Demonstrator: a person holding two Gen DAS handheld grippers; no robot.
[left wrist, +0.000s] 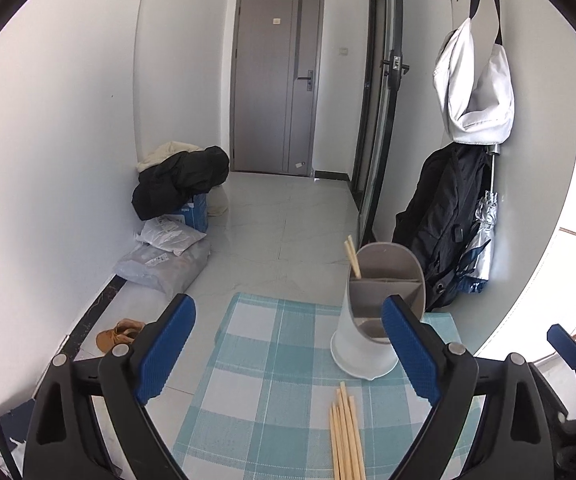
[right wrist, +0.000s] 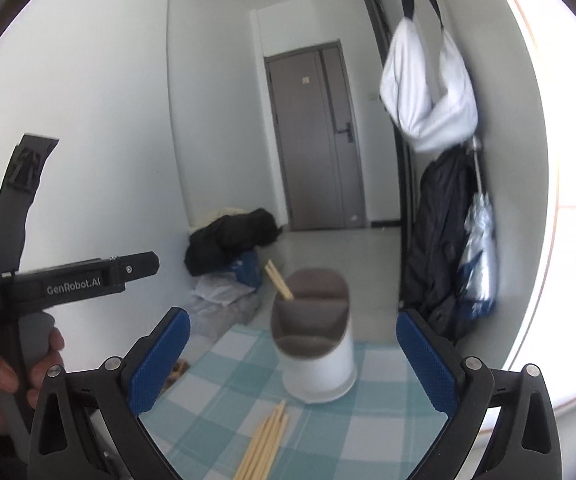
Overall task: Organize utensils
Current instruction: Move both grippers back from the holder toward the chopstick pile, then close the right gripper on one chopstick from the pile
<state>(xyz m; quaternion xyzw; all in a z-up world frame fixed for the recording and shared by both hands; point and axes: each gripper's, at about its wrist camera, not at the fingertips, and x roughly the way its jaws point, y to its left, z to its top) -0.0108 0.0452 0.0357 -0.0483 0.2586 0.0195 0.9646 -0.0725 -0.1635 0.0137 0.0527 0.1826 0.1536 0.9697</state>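
A white utensil holder [left wrist: 366,320] with grey inner compartments stands upright on the teal checked tablecloth [left wrist: 264,380]. A pair of chopsticks [left wrist: 353,258] leans out of its rear compartment. Several loose wooden chopsticks [left wrist: 346,436] lie in a bundle on the cloth in front of it. My left gripper [left wrist: 288,344] is open above the cloth, its right pad beside the holder, nothing between its fingers. In the right wrist view the holder [right wrist: 314,344], its chopsticks [right wrist: 279,280] and the loose bundle [right wrist: 266,440] lie ahead of my right gripper [right wrist: 294,356], which is open and empty.
A person's hand [right wrist: 4,372] holds the left gripper's handle at the left. A white bag [left wrist: 474,84], dark jacket [left wrist: 444,224] and folded umbrella [left wrist: 482,236] hang on the right wall. Clothes and parcels [left wrist: 172,224] and a brown shoe [left wrist: 118,334] lie on the floor.
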